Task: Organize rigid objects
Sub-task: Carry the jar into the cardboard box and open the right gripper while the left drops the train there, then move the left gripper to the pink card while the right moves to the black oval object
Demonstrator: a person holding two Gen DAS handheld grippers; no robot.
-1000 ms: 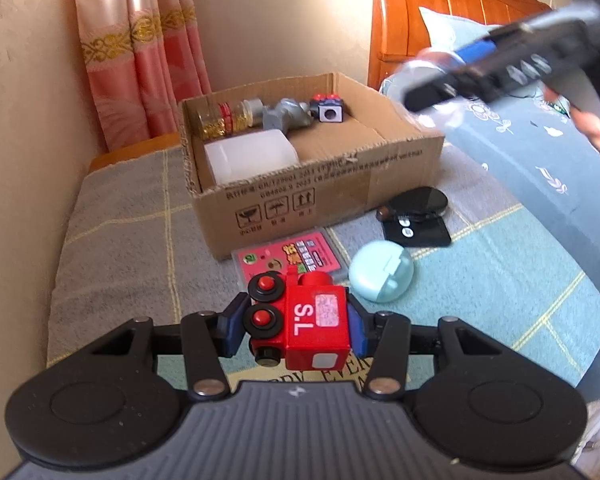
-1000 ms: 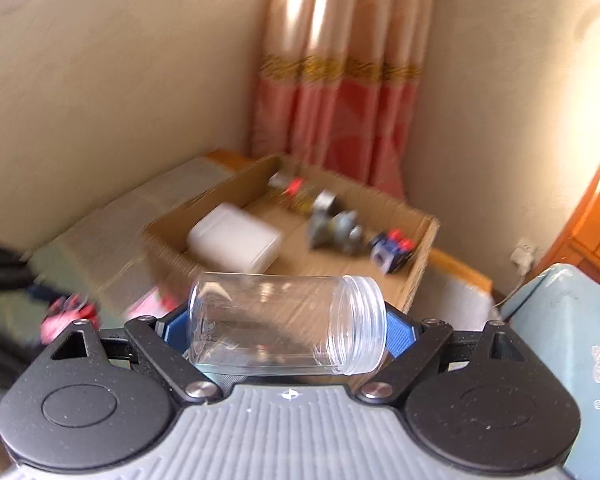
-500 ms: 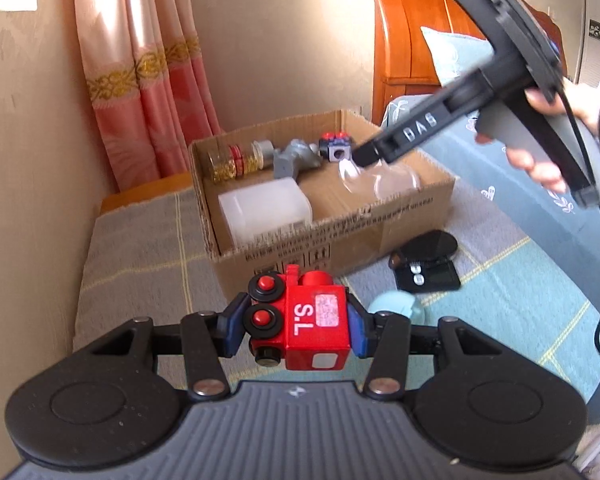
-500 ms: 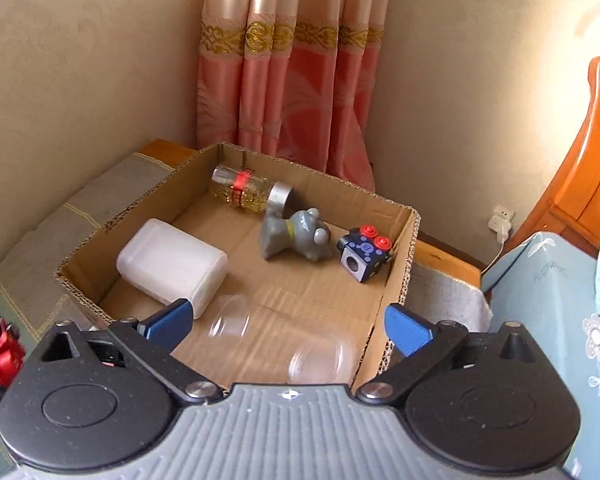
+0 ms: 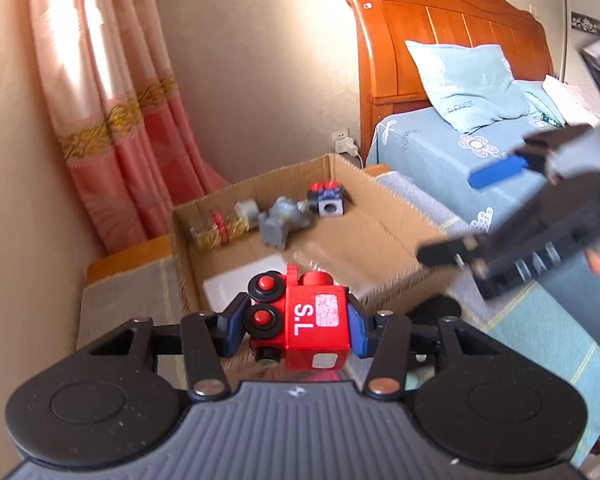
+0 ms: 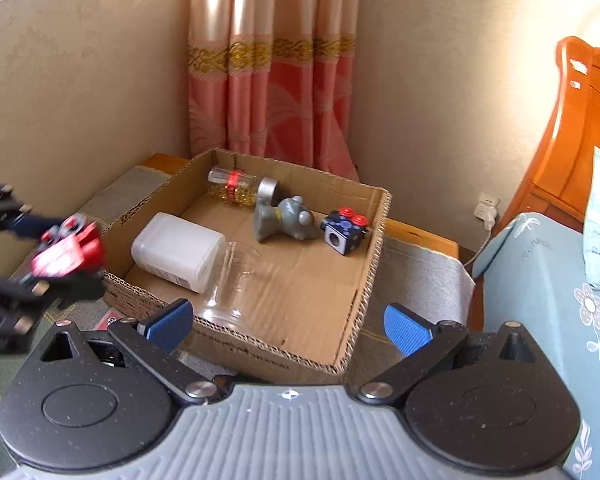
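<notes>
Five items are already lying in the cardboard box (image 6: 374,236): white container (image 6: 178,252), clear jar (image 6: 236,280), glitter bottle (image 6: 236,186), grey figurine (image 6: 284,220), blue cube (image 6: 344,232). The red toy train (image 5: 314,320) is pinched in the left gripper (image 5: 296,328) just short of the box's near wall, not yet dropped in. The right gripper (image 6: 288,322) is spread wide and empty above the box.

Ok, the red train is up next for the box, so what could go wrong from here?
1. The clear jar lies on its side against the white container in the cardboard box; a train dropped on it may send it rolling.
2. The right gripper, jaws open and empty, hangs over the box's near edge, close to the left gripper's path, so they could collide.
3. The red train is pinched only at its sides and might slip.
</notes>
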